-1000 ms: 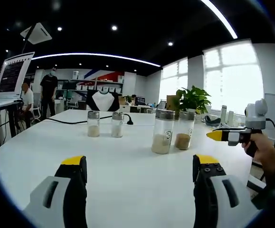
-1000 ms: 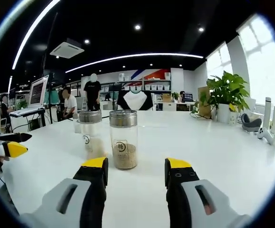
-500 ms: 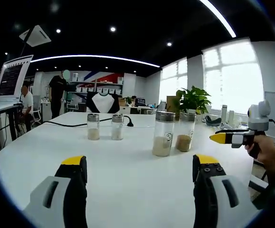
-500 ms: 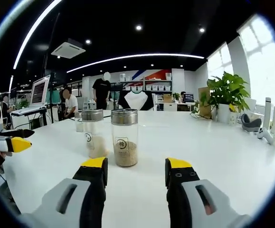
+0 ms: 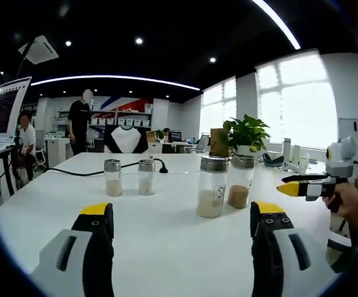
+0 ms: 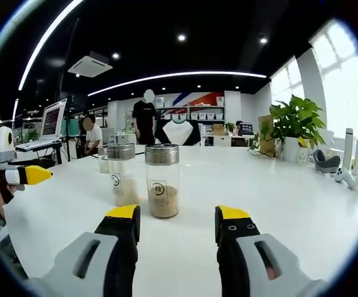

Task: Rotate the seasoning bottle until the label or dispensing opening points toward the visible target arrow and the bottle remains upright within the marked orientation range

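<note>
Two tall glass seasoning bottles with metal lids stand upright side by side on the white table (image 5: 166, 247). One holds pale powder (image 5: 213, 187) (image 6: 121, 175), the other brown powder (image 5: 240, 181) (image 6: 162, 180). Each carries a small round label on the side facing me. My left gripper (image 5: 182, 213) is open and low over the table, well short of them. It also enters the right gripper view from the left (image 6: 24, 175). My right gripper (image 6: 177, 216) is open, its jaws a short way in front of the brown bottle. A hand holds it at the right of the left gripper view (image 5: 318, 185).
Two smaller shakers (image 5: 112, 178) (image 5: 146, 177) stand further back, by a black cable (image 5: 80, 172). A potted plant (image 5: 245, 133) (image 6: 296, 124) and small devices (image 6: 327, 162) sit at the table's far side. A monitor (image 6: 52, 117) and people are in the background.
Both cameras have drifted a little. The left gripper sits higher and further in within the right gripper view. A person in the background has walked right. The bottles stay put.
</note>
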Demonstrator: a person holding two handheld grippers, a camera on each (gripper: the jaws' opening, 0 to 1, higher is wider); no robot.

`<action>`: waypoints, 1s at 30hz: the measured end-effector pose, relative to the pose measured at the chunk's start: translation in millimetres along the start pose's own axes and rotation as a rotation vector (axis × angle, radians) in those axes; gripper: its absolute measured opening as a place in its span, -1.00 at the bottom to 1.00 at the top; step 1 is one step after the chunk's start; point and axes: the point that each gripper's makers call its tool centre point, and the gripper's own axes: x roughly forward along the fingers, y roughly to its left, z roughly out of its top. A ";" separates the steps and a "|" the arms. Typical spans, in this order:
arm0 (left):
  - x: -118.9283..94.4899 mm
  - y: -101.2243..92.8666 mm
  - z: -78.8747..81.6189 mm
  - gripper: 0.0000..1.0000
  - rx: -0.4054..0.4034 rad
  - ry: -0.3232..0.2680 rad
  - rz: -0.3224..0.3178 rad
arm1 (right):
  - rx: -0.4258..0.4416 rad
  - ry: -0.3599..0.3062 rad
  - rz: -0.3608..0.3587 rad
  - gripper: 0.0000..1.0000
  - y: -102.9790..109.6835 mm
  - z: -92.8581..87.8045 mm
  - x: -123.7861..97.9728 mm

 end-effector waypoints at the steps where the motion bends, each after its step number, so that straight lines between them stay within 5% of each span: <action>1: 3.3 1.2 0.6 0.93 0.003 -0.002 -0.002 | 0.003 -0.001 0.004 -0.03 0.6 0.0 0.3; 8: 26.1 6.8 4.2 0.92 -0.024 -0.001 -0.039 | 0.010 0.001 0.014 -0.03 2.3 -0.9 1.0; 30: 110.3 40.2 -0.9 0.84 0.096 -0.010 -0.056 | 0.013 0.011 0.071 -0.03 20.4 -10.5 5.6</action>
